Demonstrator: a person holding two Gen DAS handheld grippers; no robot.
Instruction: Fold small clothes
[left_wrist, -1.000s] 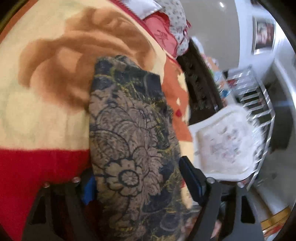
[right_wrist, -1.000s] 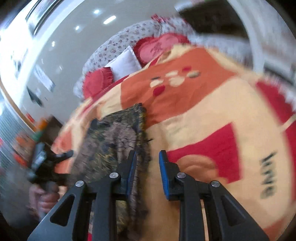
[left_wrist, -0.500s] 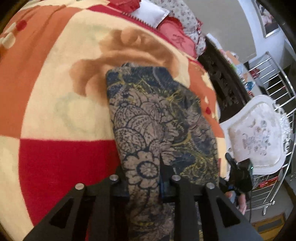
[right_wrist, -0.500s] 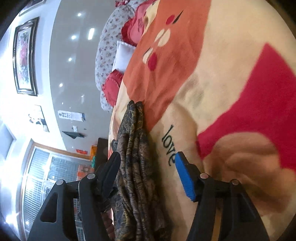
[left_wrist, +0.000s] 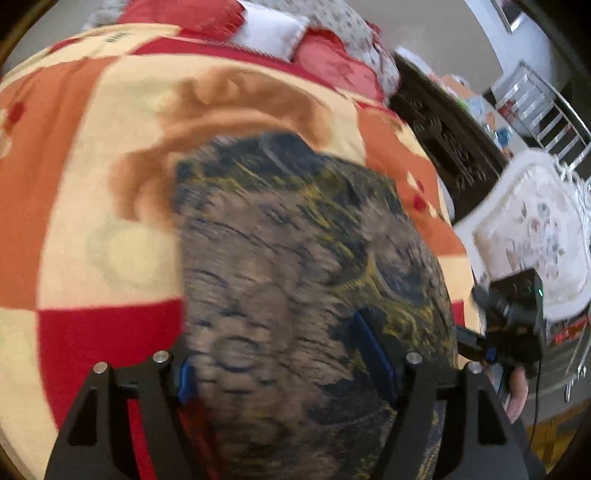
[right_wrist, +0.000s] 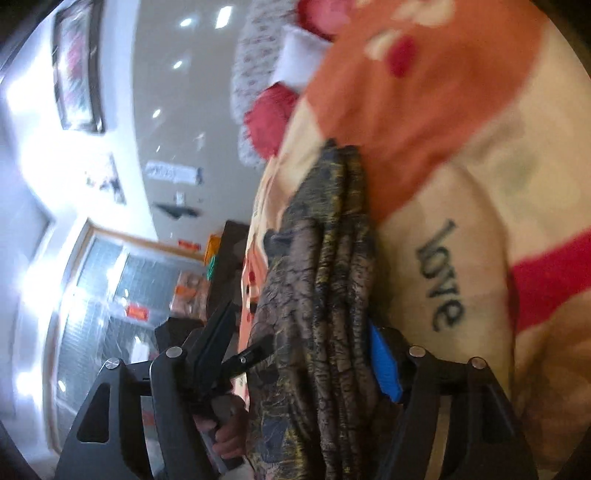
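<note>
Fabric: dark floral-print garment (left_wrist: 295, 258), thin woven cloth, already folded into a narrow stack; layered edges visible from the right wrist view (right_wrist: 332, 295).
Location: lying on patchwork fleece blanket (left_wrist: 92, 221) on a bed, near the edge toward the white chair (left_wrist: 535, 229).
Handling: light, soft, limp; layers likely to slide apart or unfold if lifted by one ply. Blanket pile gives some grip, so dragging probably bunches it.
Grasp point: near end of the stack, pinching all layers together at the folded edge, not a single ply.
Left gripper (left_wrist: 280, 354): jaws spread wide, straddling the near end of the cloth, pads on either side; not pinching.
Right gripper (right_wrist: 299, 332): jaws wide apart, stack edge between them, blue pad (right_wrist: 384, 365) touching or just beside the blanket-side layers; not clamped.
Motion blur: heavy in the left view, contact details uncertain.
Background: red and white pillows (left_wrist: 266, 26) at the head of the bed, dark wooden furniture (left_wrist: 443, 129) beside it.
Risk: uneven closing drops inner layers.
</note>
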